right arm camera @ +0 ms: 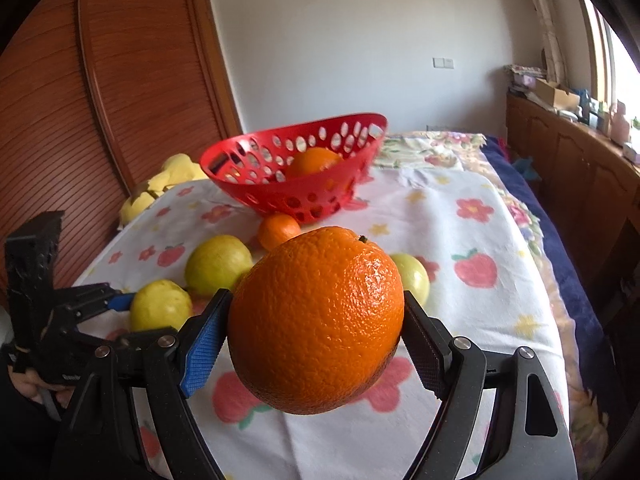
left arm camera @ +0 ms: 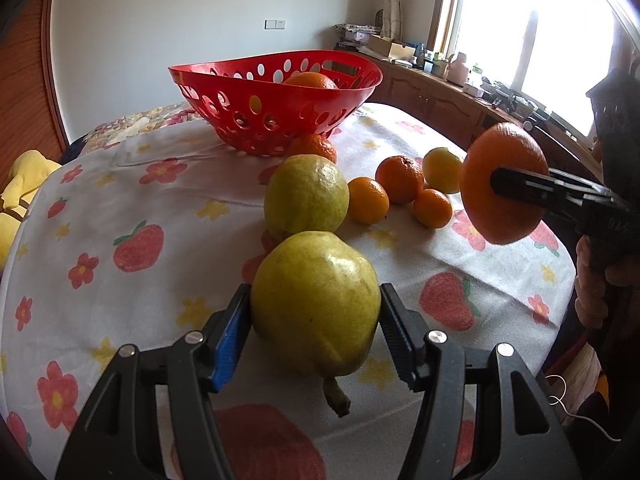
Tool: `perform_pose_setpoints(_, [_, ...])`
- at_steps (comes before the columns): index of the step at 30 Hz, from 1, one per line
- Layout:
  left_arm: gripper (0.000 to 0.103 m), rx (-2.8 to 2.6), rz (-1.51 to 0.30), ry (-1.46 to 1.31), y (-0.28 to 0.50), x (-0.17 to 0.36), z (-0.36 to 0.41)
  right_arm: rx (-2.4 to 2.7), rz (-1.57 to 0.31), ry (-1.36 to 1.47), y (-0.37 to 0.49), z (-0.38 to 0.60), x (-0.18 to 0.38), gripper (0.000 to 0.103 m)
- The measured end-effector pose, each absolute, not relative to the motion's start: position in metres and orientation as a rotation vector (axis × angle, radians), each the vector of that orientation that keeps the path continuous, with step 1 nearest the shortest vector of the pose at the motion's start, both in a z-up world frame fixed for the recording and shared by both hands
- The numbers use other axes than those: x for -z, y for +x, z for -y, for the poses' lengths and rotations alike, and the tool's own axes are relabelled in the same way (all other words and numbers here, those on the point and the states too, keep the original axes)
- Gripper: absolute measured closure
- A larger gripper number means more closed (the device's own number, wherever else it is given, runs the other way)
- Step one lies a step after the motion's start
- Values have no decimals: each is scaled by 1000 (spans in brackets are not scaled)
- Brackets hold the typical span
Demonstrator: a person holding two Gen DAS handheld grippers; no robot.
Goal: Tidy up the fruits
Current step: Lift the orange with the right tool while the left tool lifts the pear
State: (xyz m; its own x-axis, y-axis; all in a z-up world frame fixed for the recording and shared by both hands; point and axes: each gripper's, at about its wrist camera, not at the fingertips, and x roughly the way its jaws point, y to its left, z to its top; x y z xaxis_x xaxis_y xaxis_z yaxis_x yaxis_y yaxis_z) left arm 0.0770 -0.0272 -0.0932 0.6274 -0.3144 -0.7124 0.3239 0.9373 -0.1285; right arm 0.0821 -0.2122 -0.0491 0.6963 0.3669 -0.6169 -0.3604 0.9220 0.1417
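A large green-yellow pear [left arm camera: 316, 312] lies on its side on the flowered cloth [left arm camera: 140, 200], stem toward me. My left gripper [left arm camera: 314, 292] is shut on it, pads pressing both flanks. A second pear [left arm camera: 306, 194] lies just behind it. My right gripper [right arm camera: 316, 296] is shut on a big orange [right arm camera: 316, 328], held above the cloth; the same big orange [left arm camera: 504, 148] hangs at the right in the left wrist view. The red perforated basket [left arm camera: 280, 120] stands at the back with one orange [left arm camera: 310, 80] inside.
Several small oranges [left arm camera: 368, 200] and a yellow round fruit [left arm camera: 444, 170] lie between the pears and the held orange; one small orange [left arm camera: 314, 146] rests against the basket. A yellow plush [left arm camera: 20, 184] sits off the left edge. A person's hand [left arm camera: 592, 280] holds the right gripper.
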Motion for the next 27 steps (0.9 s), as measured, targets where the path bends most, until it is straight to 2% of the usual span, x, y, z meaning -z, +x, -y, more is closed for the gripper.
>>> perform_pose_setpoints(10, [40, 350, -835, 23, 80, 97, 29, -372, -738, 13, 78, 223, 67, 20])
perform_pose_setpoints(27, [42, 351, -828, 1, 83, 101, 28, -376, -748, 46, 75, 230, 70, 18])
